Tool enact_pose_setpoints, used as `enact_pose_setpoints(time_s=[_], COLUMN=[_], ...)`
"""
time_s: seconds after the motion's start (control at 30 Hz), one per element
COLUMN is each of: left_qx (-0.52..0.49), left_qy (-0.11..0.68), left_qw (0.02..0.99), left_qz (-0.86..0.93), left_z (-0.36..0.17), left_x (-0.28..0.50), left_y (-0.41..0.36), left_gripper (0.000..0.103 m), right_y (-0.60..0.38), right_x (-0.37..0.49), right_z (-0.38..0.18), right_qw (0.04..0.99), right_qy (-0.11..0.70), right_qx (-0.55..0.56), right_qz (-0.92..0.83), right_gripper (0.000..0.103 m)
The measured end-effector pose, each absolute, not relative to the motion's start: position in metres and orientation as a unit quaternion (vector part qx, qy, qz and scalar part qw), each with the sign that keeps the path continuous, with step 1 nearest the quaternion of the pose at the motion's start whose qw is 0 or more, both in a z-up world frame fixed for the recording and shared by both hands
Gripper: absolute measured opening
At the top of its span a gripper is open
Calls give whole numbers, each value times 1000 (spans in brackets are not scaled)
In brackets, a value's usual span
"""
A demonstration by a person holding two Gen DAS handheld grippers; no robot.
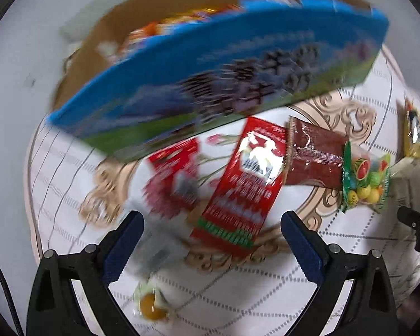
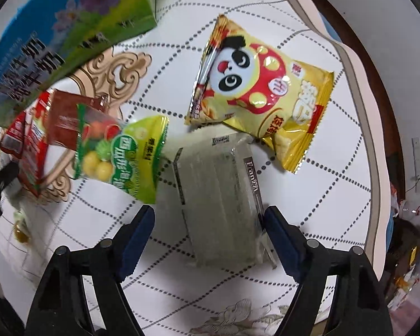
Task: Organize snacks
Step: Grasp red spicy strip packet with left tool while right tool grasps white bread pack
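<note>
Few snacks are seen in the far carton (image 1: pixel 103 47); most lie on the table (image 2: pixel 336 201). The right gripper (image 2: pixel 210 224) straddles the clear packet (image 2: pixel 221 196) unclenched (contact uncertain); the left gripper (image 1: pixel 212 232) hangs released over the red packet (image 1: pixel 246 184).

The clear-wrapped pack (image 2: pixel 221 193) near the bench's middle carries a dark strip along one edge reading "Franzzi". Large dark Chinese characters run across the blue box (image 2: pixel 28 64), and more print covers the yellow panda bag (image 2: pixel 260 98) and green candy bag (image 2: pixel 123 156); the rest is too blurred to read.
</note>
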State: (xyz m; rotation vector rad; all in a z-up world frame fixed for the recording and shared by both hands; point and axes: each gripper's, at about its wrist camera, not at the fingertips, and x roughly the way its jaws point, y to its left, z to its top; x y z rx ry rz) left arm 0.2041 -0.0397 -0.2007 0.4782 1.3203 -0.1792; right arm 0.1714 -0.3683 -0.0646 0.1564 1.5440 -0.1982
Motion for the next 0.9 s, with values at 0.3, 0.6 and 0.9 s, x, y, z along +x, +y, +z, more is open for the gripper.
enact_pose_setpoints(time_s=[0.3, 0.6, 0.9], left_qx=[317, 177, 132], left_qy=[589, 672, 652], left_qw=[735, 712, 741], left_qz=[-112, -102, -94], left_z=[-231, -241, -212], left_x=[213, 173, 193], left_y=[-84, -60, -26], left_gripper=[62, 43, 67], right_y=[-361, -341, -343], right_x=[162, 117, 100], right_z=[-80, -80, -84], right_qw=[711, 698, 687], right_qy=[698, 714, 723], right_qx=[14, 22, 54], right_qz=[-83, -48, -44], right_gripper=[62, 60, 61])
